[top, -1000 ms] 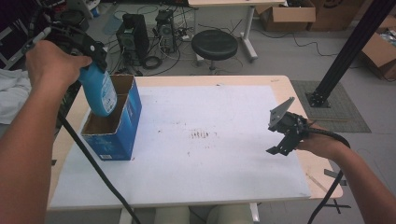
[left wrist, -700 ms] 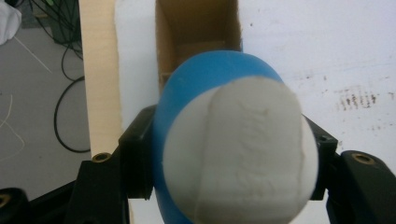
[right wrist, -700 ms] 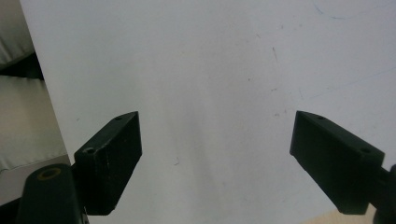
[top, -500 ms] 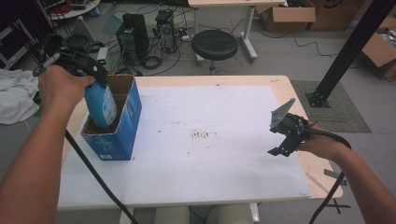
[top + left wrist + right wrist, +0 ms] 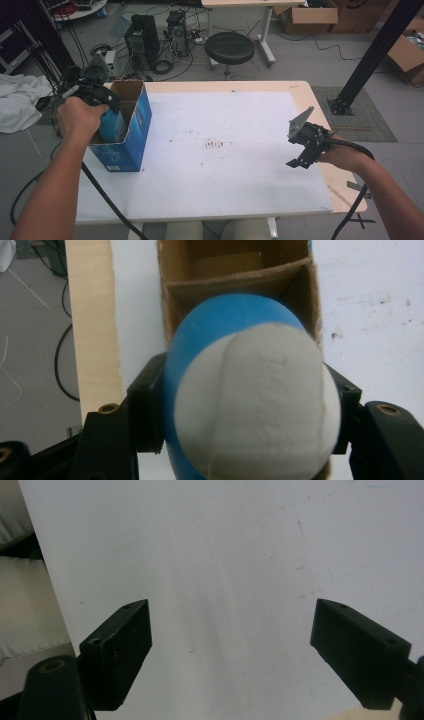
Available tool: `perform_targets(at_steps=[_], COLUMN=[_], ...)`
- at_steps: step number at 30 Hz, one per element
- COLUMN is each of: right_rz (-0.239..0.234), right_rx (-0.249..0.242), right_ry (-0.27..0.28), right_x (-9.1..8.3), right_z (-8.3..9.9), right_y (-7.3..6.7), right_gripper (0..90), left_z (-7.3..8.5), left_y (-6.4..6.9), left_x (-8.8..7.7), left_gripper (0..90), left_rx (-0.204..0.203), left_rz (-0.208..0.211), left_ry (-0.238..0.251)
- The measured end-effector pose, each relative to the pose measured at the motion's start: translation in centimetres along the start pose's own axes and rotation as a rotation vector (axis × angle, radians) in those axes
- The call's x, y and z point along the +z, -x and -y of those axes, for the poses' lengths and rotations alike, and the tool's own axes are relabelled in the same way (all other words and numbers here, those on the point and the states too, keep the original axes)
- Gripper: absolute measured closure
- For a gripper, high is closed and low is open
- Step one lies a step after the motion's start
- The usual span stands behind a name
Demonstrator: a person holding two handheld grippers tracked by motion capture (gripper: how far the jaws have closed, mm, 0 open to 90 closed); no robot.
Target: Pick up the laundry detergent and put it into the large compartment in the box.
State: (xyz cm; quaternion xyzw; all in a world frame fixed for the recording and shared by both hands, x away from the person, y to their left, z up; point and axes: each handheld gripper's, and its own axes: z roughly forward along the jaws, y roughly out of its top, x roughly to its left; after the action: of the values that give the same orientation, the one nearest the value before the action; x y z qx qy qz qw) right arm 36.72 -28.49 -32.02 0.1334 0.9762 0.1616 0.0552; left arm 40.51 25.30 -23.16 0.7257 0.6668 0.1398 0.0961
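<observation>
Bottle (image 5: 111, 126), blue with a white cap, hangs upright from the left gripper (image 5: 100, 97), whose jaws clamp its neck from both sides; in the left gripper view the cap (image 5: 252, 405) faces the camera with the blue shoulder behind it. Its long axis runs straight down into the open box (image 5: 131, 131), a blue carton with brown cardboard inside that stands near the left edge of the tabletop (image 5: 225, 150), toward the far left corner. The lower part of the bottle already sits below the box rim, so the coming move is judged to turn on keeping that axis vertical and centred between the cardboard walls. The left hand is at the box; the right gripper (image 5: 300, 150) hovers near the right edge, well apart, jaws wide and empty over bare white surface. Small print shows low on the box front, too small to read; the cap bears faint raised marks, unreadable.
</observation>
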Motion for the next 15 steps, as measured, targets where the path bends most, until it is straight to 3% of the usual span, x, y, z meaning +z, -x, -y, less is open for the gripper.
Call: perform_targets(at_steps=[5,15], right_rz=[-0.003,-0.008], right_rx=[0.0,0.004], right_ry=[-0.005,-0.013], right_x=[0.3,0.6], right_z=[-0.1,0.0], right_y=[0.1,0.1], right_gripper=[16.4,16.3], left_z=[0.4,1.0], left_y=[0.5,0.9], left_x=[1.6,3.8], left_gripper=[38.1,38.1], left_rx=[0.027,0.042], left_rz=[0.002,-0.001], left_ry=[-0.014,-0.029])
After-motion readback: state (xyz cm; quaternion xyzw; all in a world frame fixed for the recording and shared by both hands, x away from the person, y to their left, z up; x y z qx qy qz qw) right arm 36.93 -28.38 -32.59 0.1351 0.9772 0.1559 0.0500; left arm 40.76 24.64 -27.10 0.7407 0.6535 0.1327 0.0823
